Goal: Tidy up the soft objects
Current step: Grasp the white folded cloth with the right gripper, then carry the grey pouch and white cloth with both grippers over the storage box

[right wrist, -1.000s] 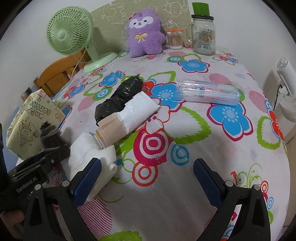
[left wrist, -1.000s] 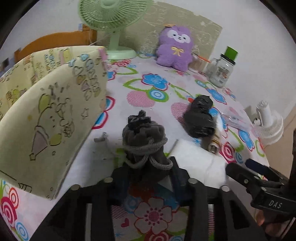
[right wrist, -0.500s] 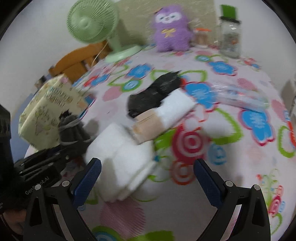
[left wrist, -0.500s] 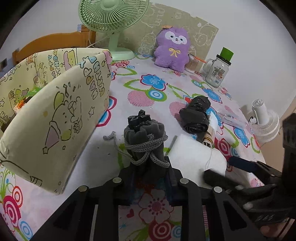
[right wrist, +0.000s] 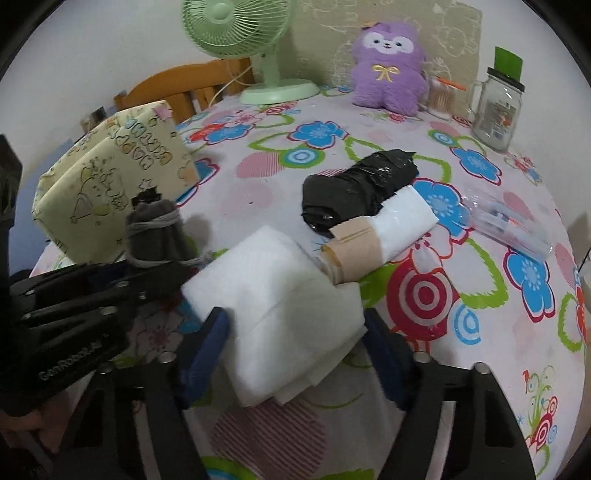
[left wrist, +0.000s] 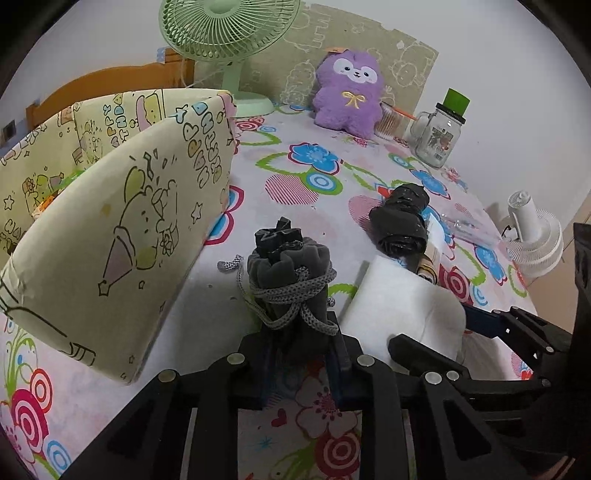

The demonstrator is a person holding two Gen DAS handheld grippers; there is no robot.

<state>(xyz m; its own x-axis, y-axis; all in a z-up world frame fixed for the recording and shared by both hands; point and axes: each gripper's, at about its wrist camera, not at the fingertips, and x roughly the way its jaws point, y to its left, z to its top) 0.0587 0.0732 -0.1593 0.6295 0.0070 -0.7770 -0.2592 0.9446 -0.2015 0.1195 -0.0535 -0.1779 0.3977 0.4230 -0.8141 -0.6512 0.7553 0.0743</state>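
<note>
A grey drawstring pouch (left wrist: 291, 280) stands upright on the flowered tablecloth, and my left gripper (left wrist: 301, 354) is shut on its lower part. From the right wrist view that pouch (right wrist: 155, 229) shows at the left, with the left gripper (right wrist: 110, 280) below it. A folded white cloth stack (right wrist: 280, 295) lies between the blue fingers (right wrist: 201, 354) of my right gripper (right wrist: 295, 350). Its jaws are closing and sit at the stack's sides without squeezing it. The left wrist view shows the stack (left wrist: 402, 306) and right gripper (left wrist: 430, 326) at the right.
A yellow cartoon-print bag (left wrist: 110, 221) stands left of the pouch. Beyond the stack lie a black plastic roll (right wrist: 354, 184), a white roll with a tan band (right wrist: 376, 236) and a clear packet (right wrist: 509, 225). A purple plush (right wrist: 388, 66), green fan (right wrist: 240, 26) and glass jar (right wrist: 498, 110) stand at the back.
My right gripper slid left until it straddles the white stack, and its jaws narrowed. My left gripper tightened on the pouch and has stayed in place.
</note>
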